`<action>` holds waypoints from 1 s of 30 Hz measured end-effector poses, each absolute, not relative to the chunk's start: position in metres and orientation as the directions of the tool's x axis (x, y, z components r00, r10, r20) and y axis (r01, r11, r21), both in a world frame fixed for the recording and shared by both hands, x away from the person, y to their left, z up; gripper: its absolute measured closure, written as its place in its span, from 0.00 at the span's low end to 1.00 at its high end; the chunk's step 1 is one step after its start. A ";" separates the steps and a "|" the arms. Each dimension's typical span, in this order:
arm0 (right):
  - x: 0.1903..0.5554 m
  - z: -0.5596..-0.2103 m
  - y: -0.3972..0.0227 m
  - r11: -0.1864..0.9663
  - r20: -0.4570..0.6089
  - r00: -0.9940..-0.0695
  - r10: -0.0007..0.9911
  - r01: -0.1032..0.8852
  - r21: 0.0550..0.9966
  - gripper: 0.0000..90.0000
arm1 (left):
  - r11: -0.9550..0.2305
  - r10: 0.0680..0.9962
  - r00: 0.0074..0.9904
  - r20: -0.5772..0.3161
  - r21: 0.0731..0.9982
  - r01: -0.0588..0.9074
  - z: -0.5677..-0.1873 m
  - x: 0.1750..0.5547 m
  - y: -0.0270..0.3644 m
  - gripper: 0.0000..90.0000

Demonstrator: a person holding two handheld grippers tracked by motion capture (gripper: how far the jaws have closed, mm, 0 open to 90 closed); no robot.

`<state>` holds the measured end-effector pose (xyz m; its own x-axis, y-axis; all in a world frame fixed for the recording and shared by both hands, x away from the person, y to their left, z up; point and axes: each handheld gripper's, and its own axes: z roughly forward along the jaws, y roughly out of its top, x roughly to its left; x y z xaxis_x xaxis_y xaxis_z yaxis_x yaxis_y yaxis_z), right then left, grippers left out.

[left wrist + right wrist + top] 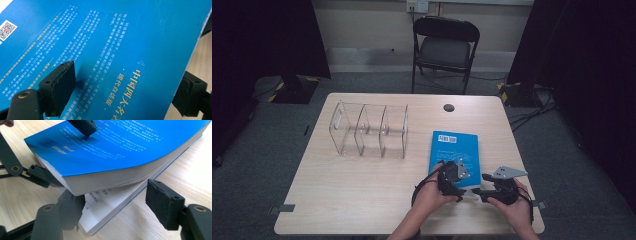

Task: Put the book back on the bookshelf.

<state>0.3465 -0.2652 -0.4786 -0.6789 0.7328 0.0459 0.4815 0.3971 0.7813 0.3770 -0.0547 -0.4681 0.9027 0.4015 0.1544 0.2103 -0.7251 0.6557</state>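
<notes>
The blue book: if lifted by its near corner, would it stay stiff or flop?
The blue book probably flops: its upper pages already bow up off the lower block. The glossy cover may slip between pads. It looks thick, so fairly heavy.

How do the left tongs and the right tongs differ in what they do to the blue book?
The left tongs clamp the raised upper block of the blue paperback book, one jaw on its cover, one beneath; the right tongs stand open and grip nothing. The left tongs hold their part tilted up; the right tongs face the lower pages, flat on the pale wooden table. Both are black, at the book's near end.
</notes>
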 end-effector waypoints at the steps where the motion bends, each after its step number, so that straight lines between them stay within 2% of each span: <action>1: 0.347 -0.479 -0.266 0.390 0.058 -0.678 0.732 0.487 0.781 0.36 | -0.725 0.399 0.903 0.157 0.658 0.205 -0.468 0.377 -0.054 0.17; 7: 0.347 -0.477 -0.265 0.377 0.071 -0.671 0.738 0.497 0.781 0.36 | -0.703 0.413 0.902 0.125 0.674 0.228 -0.469 0.378 -0.055 0.14; 11: 0.347 -0.475 -0.264 0.371 0.075 -0.667 0.741 0.501 0.782 0.36 | -0.714 0.410 0.898 0.158 0.668 0.209 -0.471 0.378 -0.060 0.11; 16: 0.347 -0.473 -0.263 0.371 0.069 -0.667 0.742 0.494 0.786 0.37 | -0.726 0.413 0.892 0.183 0.658 0.202 -0.470 0.380 -0.064 0.17; 23: 0.347 -0.474 -0.265 0.369 0.082 -0.673 0.735 0.499 0.784 0.36 | -0.719 0.410 0.894 0.183 0.668 0.193 -0.471 0.380 -0.063 0.18; 30: 0.346 -0.475 -0.271 0.347 0.107 -0.668 0.736 0.508 0.788 0.36 | -0.720 0.351 0.912 0.212 0.684 0.118 -0.472 0.378 -0.060 0.27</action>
